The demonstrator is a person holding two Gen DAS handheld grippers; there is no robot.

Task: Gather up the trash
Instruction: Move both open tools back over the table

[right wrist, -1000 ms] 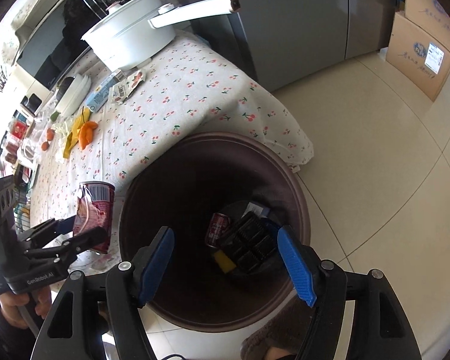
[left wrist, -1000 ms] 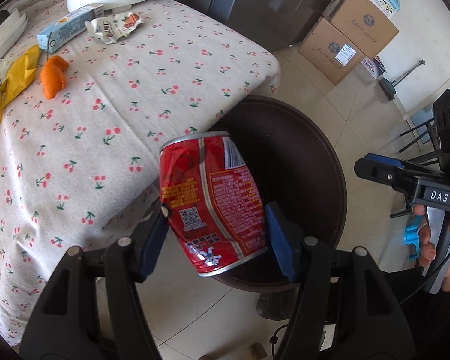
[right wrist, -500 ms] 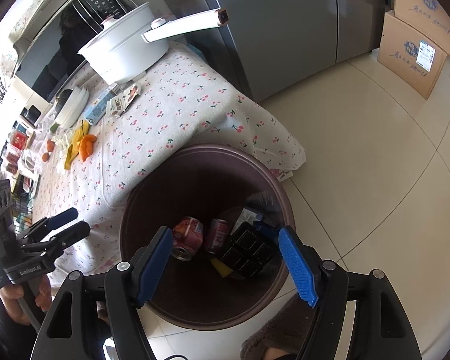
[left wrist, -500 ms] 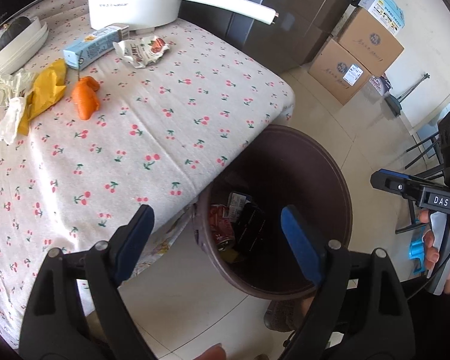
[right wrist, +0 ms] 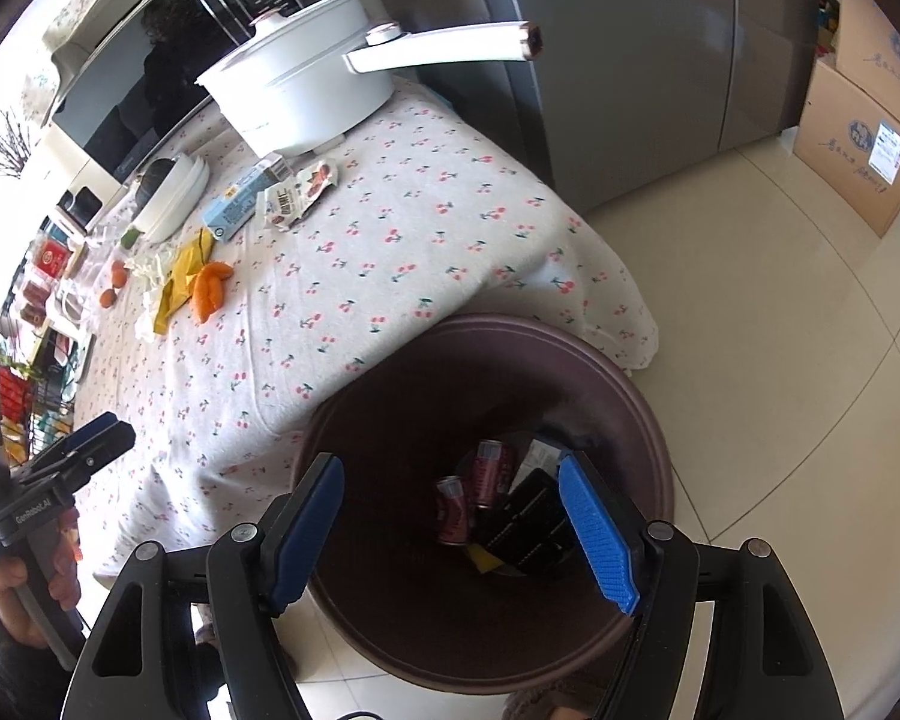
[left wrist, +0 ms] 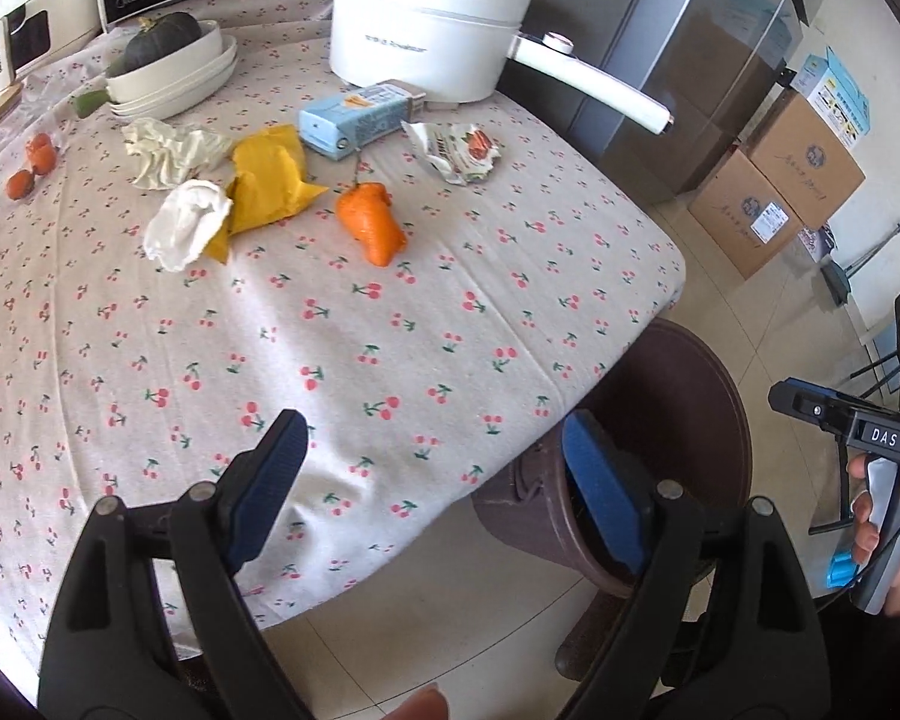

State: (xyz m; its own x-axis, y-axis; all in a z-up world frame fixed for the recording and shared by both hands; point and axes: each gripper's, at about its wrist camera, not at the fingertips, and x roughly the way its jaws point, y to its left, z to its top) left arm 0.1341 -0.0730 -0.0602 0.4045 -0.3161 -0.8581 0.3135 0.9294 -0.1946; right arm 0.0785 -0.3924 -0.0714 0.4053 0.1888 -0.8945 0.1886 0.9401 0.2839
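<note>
Both grippers have their jaws wide apart and hold nothing: the left gripper point(left wrist: 432, 474) is above the near edge of the counter point(left wrist: 342, 354), the right gripper point(right wrist: 450, 516) above the brown trash bin point(right wrist: 642, 414). Two red cans point(right wrist: 477, 489) lie at the bin's bottom beside a black tray point(right wrist: 528, 519). Farther on the counter rest an orange wrapper point(left wrist: 373, 223), yellow bag point(left wrist: 270, 177), crumpled tissues point(left wrist: 187, 223), blue carton point(left wrist: 357, 120) and torn snack packet point(left wrist: 457, 147).

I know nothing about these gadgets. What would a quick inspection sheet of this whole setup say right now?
Surface: table under a cherry-print cloth.
Job's things: bin beside the table, two red cans inside; wrapper, blue carton, yellow bag on the cloth.
Clutter: white pot, bowls, orange pepper.
Grippers: left gripper and right gripper both open, empty.
Cables: thin cable at the right hand.
Surroundings: fridge, boxes.
</note>
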